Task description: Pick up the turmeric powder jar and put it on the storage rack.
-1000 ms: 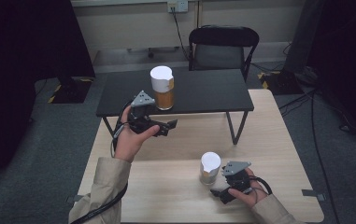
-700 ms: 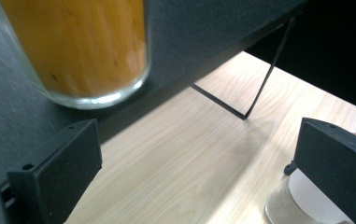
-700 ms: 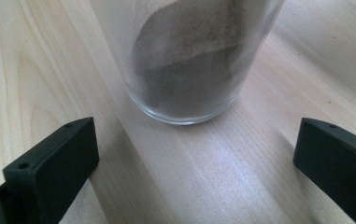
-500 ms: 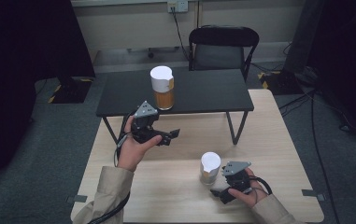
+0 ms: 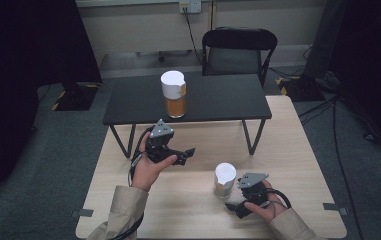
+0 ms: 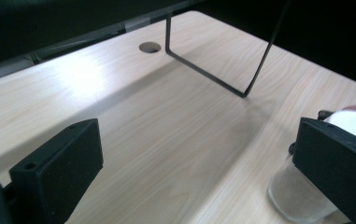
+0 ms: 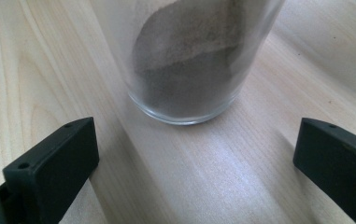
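A small glass jar (image 5: pixel 225 180) with a white lid stands on the wooden table (image 5: pixel 288 150), near its front. In the right gripper view the jar (image 7: pixel 189 60) holds grey-brown powder and sits just beyond the open jaws. My right gripper (image 5: pixel 233 206) lies low beside the jar, on its near right, open and apart from it. My left gripper (image 5: pixel 187 155) hovers open over the table's middle, pointing right. Its own view shows the jar (image 6: pixel 302 191) at lower right, partly behind the right jaw. A taller jar (image 5: pixel 173 95) with orange contents and a white lid stands on the black side table (image 5: pixel 218 100).
The black side table stands on the far half of the wooden table on thin wire legs (image 6: pixel 213 79). A cable hole (image 6: pixel 149 47) lies in the wood beyond them. A black chair (image 5: pixel 238 50) stands behind, with floor cables at the right.
My left gripper has come down from the black table's front edge, toward the person and slightly right. The right gripper and the small jar have stayed put.
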A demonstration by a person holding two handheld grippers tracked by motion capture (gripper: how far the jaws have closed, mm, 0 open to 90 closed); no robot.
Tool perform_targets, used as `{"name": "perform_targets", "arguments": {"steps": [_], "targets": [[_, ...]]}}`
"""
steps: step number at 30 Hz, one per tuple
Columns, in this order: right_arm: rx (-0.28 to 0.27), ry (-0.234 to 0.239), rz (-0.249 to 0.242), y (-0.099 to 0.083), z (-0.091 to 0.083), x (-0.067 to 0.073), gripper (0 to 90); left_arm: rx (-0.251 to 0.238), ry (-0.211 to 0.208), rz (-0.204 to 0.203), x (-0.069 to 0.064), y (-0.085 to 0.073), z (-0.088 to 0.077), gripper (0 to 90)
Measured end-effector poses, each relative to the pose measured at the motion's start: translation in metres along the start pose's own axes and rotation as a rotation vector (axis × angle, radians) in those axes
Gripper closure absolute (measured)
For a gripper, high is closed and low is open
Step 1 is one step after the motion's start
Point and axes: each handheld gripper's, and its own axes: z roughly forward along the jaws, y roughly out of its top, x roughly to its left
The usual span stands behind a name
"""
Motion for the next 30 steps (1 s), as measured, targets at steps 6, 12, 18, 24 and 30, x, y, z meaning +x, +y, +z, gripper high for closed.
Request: {"name": "perform_targets", "arguments": {"steps": [6, 12, 18, 24, 30], "targets": [[0.000, 0.000, 0.000, 0.000, 0.000, 0.000, 0.0, 0.006, -0.011, -0.019, 0.003, -0.013, 0.008, 1.1], [0.000, 0.000, 0.000, 0.000, 0.000, 0.000, 0.0, 0.009, -0.004, -0.044, 0.005, -0.026, 0.015, 1.2], [0.000, 0.000, 0.000, 0.000, 0.000, 0.000, 0.0, 0.021, 0.004, -0.062, 0.008, -0.038, 0.020, 1.2], [0.000, 0.000, 0.000, 0.000, 0.000, 0.000, 0.0, 0.022, 0.000, -0.074, 0.010, -0.048, 0.022, 1.2], [0.000, 0.000, 0.000, 0.000, 0.000, 0.000, 0.0, 0.031, 0.004, -0.086, 0.011, -0.061, 0.024, 1.2]]}}
